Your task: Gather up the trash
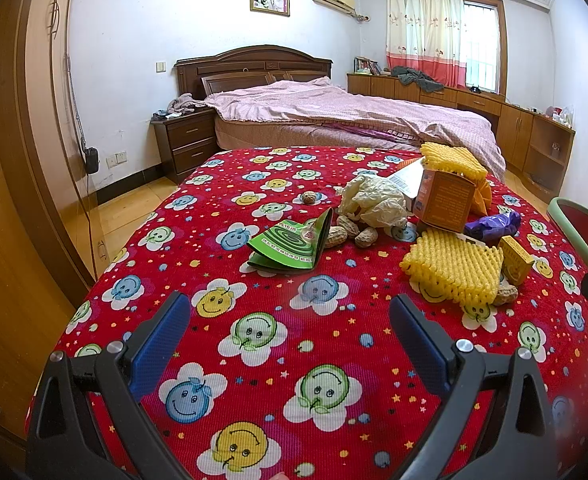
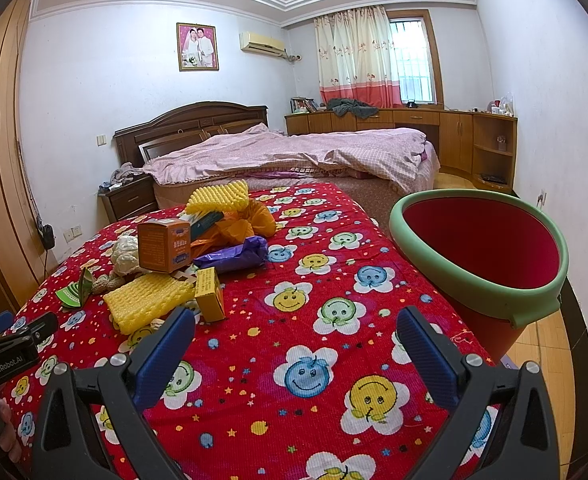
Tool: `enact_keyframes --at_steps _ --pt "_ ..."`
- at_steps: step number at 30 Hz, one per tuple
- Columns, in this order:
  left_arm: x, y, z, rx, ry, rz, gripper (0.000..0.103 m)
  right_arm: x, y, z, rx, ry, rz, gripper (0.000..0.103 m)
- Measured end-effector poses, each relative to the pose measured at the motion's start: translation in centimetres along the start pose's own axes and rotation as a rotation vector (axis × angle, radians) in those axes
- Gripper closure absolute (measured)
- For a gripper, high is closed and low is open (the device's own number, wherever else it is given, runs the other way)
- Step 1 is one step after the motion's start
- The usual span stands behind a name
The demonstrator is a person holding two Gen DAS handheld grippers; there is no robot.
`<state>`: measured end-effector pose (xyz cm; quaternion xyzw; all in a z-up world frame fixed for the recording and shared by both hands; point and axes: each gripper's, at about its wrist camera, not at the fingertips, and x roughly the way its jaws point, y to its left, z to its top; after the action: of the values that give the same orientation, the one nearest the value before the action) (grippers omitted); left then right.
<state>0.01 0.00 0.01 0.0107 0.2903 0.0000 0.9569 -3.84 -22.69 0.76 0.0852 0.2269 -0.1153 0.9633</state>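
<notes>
Trash lies in a pile on the red smiley-face cloth (image 1: 294, 360): a green folded packet (image 1: 290, 246), peanuts (image 1: 351, 234), crumpled white plastic (image 1: 373, 200), an orange box (image 1: 445, 198), yellow foam net (image 1: 451, 270), a small yellow box (image 1: 515, 258) and a purple wrapper (image 1: 493, 224). My left gripper (image 1: 290, 320) is open and empty, short of the pile. My right gripper (image 2: 294, 336) is open and empty, right of the yellow foam net (image 2: 148, 300) and small yellow box (image 2: 210, 294). A red bin with a green rim (image 2: 473, 276) stands at the table's right edge.
A bed with a pink quilt (image 1: 333, 112) stands behind the table. A nightstand (image 1: 186, 144) is at the left, a wardrobe (image 1: 18, 160) along the left wall, low wooden cabinets (image 2: 473, 140) at the back right. The left gripper's body (image 2: 10, 344) shows at the right view's left edge.
</notes>
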Motion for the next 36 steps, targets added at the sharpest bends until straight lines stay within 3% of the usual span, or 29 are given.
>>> enact_keyframes --at_steps 26,36 --pt "0.0 0.0 0.0 0.001 0.001 0.002 0.004 0.1 0.0 0.0 -0.002 -0.004 0.006 0.0" --pt "1.3 0.6 1.6 0.005 0.053 -0.074 0.004 0.4 0.3 0.9 -0.027 0.065 0.024 0.0"
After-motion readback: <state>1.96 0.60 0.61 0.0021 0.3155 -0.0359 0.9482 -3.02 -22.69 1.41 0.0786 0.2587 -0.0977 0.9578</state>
